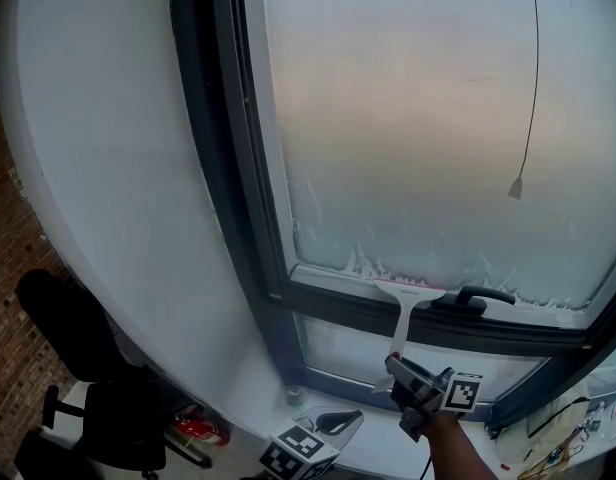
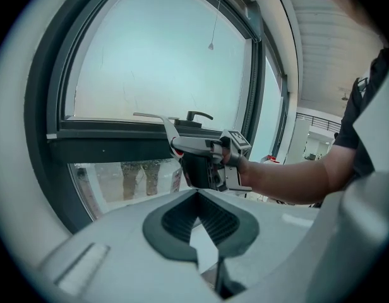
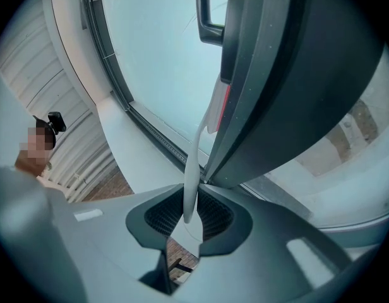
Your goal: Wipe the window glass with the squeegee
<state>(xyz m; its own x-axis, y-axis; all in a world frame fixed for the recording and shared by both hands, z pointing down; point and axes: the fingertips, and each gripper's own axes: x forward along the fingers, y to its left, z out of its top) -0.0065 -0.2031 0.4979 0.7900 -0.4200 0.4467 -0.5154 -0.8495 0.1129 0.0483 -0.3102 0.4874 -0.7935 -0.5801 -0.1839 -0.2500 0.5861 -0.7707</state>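
Closest in, the left gripper [image 2: 196, 196] hangs low over the white sill [image 1: 388, 446]. Its jaws are together at the tips with nothing between them. Its cube [image 1: 298, 452] shows black-and-white square markers, no words.

Just past it, the right gripper [image 3: 189, 214] is clamped on the bottom end of the squeegee [image 1: 405, 308] handle. The white handle runs up from between the pads toward the window. That gripper's marker cube [image 1: 463, 391] has the same kind of square pattern. The left gripper view shows a hand [image 2: 240, 164] wrapped around the right gripper.

The squeegee is white with a red strip along the blade. Its head sits flat on the window glass [image 1: 418, 118] right at the pane's bottom edge, touching the line of white foam [image 1: 338, 264] that runs along there. There are some tiny dark marks on the head that might be print, way too small to read. Just right of the head is the black window handle [image 1: 480, 296] on the dark frame [image 1: 233, 168].

Below the frame bar is a smaller lower pane [image 1: 343, 346]. Higher up, a thin cord [image 1: 534, 78] hangs down in front of the glass with a small weight at its end.

Off to the left, well away from the window: a black office chair [image 1: 73, 353], something red [image 1: 200, 429] on the floor near it, and a brick wall [image 1: 6, 298].
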